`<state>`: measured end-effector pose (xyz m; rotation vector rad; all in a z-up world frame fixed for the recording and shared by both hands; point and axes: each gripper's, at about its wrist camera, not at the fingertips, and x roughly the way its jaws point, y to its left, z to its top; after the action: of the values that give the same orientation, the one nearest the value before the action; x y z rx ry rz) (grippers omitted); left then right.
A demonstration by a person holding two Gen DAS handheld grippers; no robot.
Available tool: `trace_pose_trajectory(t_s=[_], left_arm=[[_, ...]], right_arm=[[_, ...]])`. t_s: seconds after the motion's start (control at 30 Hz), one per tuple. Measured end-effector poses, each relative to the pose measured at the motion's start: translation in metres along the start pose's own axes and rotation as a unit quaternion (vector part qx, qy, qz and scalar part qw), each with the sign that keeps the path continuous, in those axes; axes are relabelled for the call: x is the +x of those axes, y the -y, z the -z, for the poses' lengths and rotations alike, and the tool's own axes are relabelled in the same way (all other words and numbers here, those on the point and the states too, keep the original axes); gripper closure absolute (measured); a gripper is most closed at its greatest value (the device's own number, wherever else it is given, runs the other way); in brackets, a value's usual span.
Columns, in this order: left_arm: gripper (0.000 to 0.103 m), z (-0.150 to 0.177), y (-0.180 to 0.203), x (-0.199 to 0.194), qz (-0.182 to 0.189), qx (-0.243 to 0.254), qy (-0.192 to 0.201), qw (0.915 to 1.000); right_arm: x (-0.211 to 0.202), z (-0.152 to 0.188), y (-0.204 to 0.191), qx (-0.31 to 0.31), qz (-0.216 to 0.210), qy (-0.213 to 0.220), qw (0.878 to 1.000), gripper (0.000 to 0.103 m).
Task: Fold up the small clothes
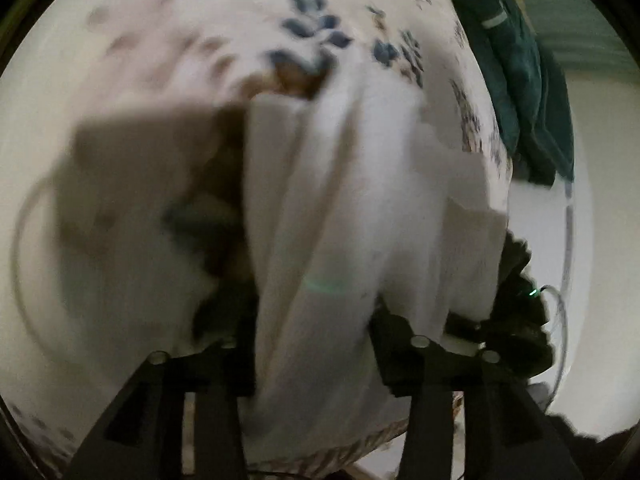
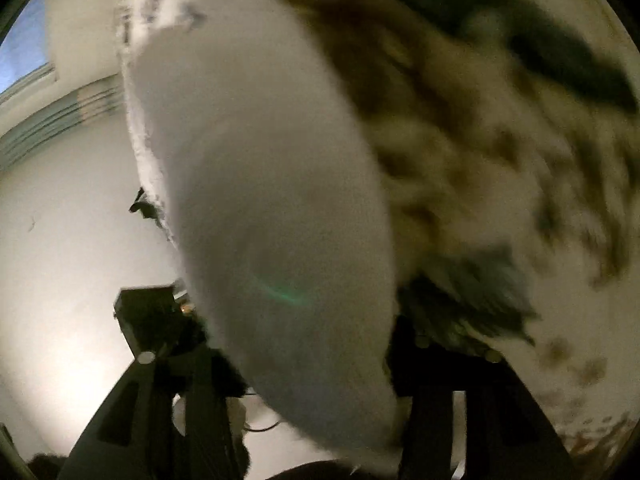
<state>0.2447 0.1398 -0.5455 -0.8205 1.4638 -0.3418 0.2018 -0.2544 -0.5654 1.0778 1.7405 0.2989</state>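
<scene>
Both tools' jaws straddle the white garment [image 1: 340, 208].

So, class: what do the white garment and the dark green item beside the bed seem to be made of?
White garment: soft matte woven or knit fabric, probably cotton; it drapes in long folds. Dark green item: thicker, plush-looking cloth, with a pale strip; blur leaves the fibre unclear.

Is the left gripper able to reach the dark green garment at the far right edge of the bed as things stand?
Probably not directly. White cloth fills the space between the left gripper fingers, so it is occupied. The dark green garment lies uncovered beyond, on the floral bedspread, so the way itself looks free.
</scene>
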Motion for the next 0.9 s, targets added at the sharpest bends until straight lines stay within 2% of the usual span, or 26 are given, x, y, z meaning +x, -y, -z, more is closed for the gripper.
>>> trace_pose_trajectory(t_s=[0.07,0.13,0.23,0.3,0.4,0.43,0.47,0.53,0.57,0.6,0.63,0.77,0.9], left_arm=[[0.042,0.003,-0.002,-0.009,-0.006,-0.011,0.015,0.9998],[0.041,0.002,0.002,-0.023,-0.019,-0.008,0.037,0.9991],[0.038,-0.008,0.024,-0.041,-0.036,0.033,0.064,0.9968],[0.032,-0.019,0.037,-0.04,-0.042,0.062,0.071,0.9946],[0.032,-0.048,0.051,-0.02,-0.065,0.103,0.076,0.9896],[0.032,-0.059,0.056,-0.007,-0.067,0.11,0.075,0.9888],[0.033,-0.068,0.056,0.0,-0.065,0.115,0.074,0.9885],[0.075,-0.075,0.06,0.009,-0.071,0.123,0.078,0.9869],[0.097,-0.077,0.062,0.012,-0.079,0.128,0.074,0.9858],[0.097,-0.076,0.063,0.009,-0.078,0.132,0.079,0.985],[0.097,-0.072,0.065,0.003,-0.072,0.133,0.086,0.9848],[0.098,-0.058,0.064,-0.038,-0.055,0.116,0.131,0.9831],[0.098,-0.058,0.047,-0.066,-0.053,0.078,0.162,0.9823]], right_arm=[[-0.01,0.002,0.003,-0.001,0.009,0.012,1.0,0.04],[-0.023,-0.004,-0.004,-0.007,0.028,0.024,0.999,0.037],[-0.052,-0.005,-0.022,-0.039,0.068,0.061,0.995,0.037],[-0.071,-0.011,-0.037,-0.071,0.093,0.082,0.99,0.037],[-0.079,-0.031,-0.068,-0.105,0.104,0.094,0.985,0.037],[-0.079,-0.035,-0.066,-0.114,0.107,0.098,0.983,0.037],[-0.08,-0.043,-0.07,-0.124,0.11,0.105,0.981,0.037],[-0.075,-0.058,-0.084,-0.151,0.111,0.12,0.975,0.049],[-0.073,-0.06,-0.09,-0.168,0.104,0.124,0.972,0.077],[-0.07,-0.054,-0.098,-0.179,0.108,0.127,0.97,0.097],[-0.069,-0.054,-0.107,-0.185,0.117,0.136,0.966,0.097],[-0.092,-0.042,-0.121,-0.19,0.105,0.183,0.959,0.098],[-0.106,-0.048,-0.128,-0.178,0.098,0.202,0.958,0.098]])
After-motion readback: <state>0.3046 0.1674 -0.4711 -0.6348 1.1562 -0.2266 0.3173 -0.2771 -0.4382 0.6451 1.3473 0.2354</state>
